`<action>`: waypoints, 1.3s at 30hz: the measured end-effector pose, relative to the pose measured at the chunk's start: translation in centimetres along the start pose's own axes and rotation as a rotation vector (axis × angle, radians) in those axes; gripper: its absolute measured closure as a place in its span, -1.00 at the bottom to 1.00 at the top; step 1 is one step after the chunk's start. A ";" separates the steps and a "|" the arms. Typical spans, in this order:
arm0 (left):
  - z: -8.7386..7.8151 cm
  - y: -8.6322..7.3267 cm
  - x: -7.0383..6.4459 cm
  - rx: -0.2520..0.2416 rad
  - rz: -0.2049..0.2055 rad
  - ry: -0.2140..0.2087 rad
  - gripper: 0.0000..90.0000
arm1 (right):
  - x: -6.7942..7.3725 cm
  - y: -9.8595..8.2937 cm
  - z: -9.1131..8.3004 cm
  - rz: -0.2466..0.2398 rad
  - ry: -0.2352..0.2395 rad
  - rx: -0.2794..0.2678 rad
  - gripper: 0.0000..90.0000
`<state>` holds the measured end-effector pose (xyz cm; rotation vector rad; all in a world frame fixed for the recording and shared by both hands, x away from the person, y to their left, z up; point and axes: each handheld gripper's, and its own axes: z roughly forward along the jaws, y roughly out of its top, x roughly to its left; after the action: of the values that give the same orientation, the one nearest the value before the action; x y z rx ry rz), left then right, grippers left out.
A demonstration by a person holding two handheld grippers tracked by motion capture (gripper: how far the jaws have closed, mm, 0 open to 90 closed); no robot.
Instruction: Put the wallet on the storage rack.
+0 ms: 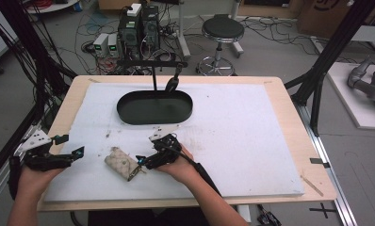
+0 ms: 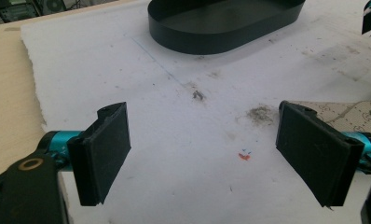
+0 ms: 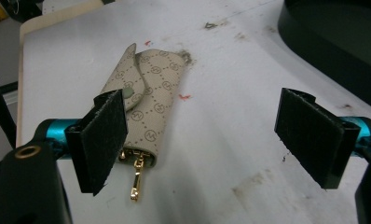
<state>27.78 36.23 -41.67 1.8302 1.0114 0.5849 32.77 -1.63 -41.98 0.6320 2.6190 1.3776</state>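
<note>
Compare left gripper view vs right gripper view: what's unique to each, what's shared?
Left gripper view alone: the bare wooden table edge, a red mark between the open left gripper jaws, most of the black tray's oval.
Right gripper view alone: the beige key pouch's whole body with snap flap and gold clasp, beside the open right gripper's left jaw.
Both: white mat, tray, part of the pouch.

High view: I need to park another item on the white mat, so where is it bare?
Bare: the white mat right of the black oval tray and right gripper. Crowded: the near-left, with the beige key pouch between both grippers.
</note>
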 end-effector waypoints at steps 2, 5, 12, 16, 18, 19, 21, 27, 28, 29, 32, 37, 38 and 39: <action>0.0 0.0 0.0 0.000 0.001 -0.001 -0.61 | 0.4 0.1 0.5 -0.012 0.004 0.011 -0.61; 0.1 0.0 0.0 0.002 0.001 -0.003 -0.61 | 1.1 0.2 1.4 -0.008 0.017 0.024 -0.61; -0.1 0.1 0.0 -0.004 0.003 -0.003 -0.61 | 2.8 0.4 3.5 -0.023 0.029 0.052 -0.61; -0.1 0.1 0.0 -0.009 0.001 -0.002 -0.61 | 3.4 0.3 4.5 -0.009 0.039 0.074 -0.61; -0.2 0.1 0.1 -0.008 0.003 -0.002 -0.61 | 3.6 0.2 4.9 -0.014 0.049 0.083 -0.61; -0.2 0.2 0.1 -0.009 0.003 -0.002 -0.61 | 3.8 0.2 5.1 -0.011 0.051 0.090 -0.61; -0.2 0.2 0.1 -0.009 0.004 -0.002 -0.61 | 4.2 0.1 5.5 -0.037 0.042 0.111 -0.61; -0.2 0.2 0.1 -0.010 0.004 -0.002 -0.61 | 4.9 -0.1 6.3 -0.074 0.021 0.170 -0.61; -0.2 0.2 0.1 -0.010 0.004 -0.001 -0.61 | 5.0 0.0 6.3 -0.084 0.017 0.177 -0.61; -0.2 0.2 0.1 -0.009 0.004 -0.001 -0.61 | 5.1 0.0 6.4 -0.091 0.012 0.179 -0.61; -0.2 0.2 0.0 -0.010 0.005 -0.002 -0.61 | 5.3 0.0 6.5 -0.111 -0.005 0.188 -0.61; -0.2 0.2 0.0 -0.009 0.003 0.000 -0.61 | 5.4 0.0 6.5 -0.114 -0.012 0.187 -0.56; -0.1 0.2 0.0 -0.009 0.004 -0.001 -0.61 | 5.4 0.0 6.5 -0.111 -0.010 0.187 -0.54; -0.1 0.2 0.0 -0.008 0.003 -0.002 -0.61 | 5.4 -0.1 6.5 -0.109 -0.007 0.185 -0.52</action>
<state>27.75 36.28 -41.46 1.8253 1.0038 0.5881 29.77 5.49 -45.31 0.5046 2.7512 1.1102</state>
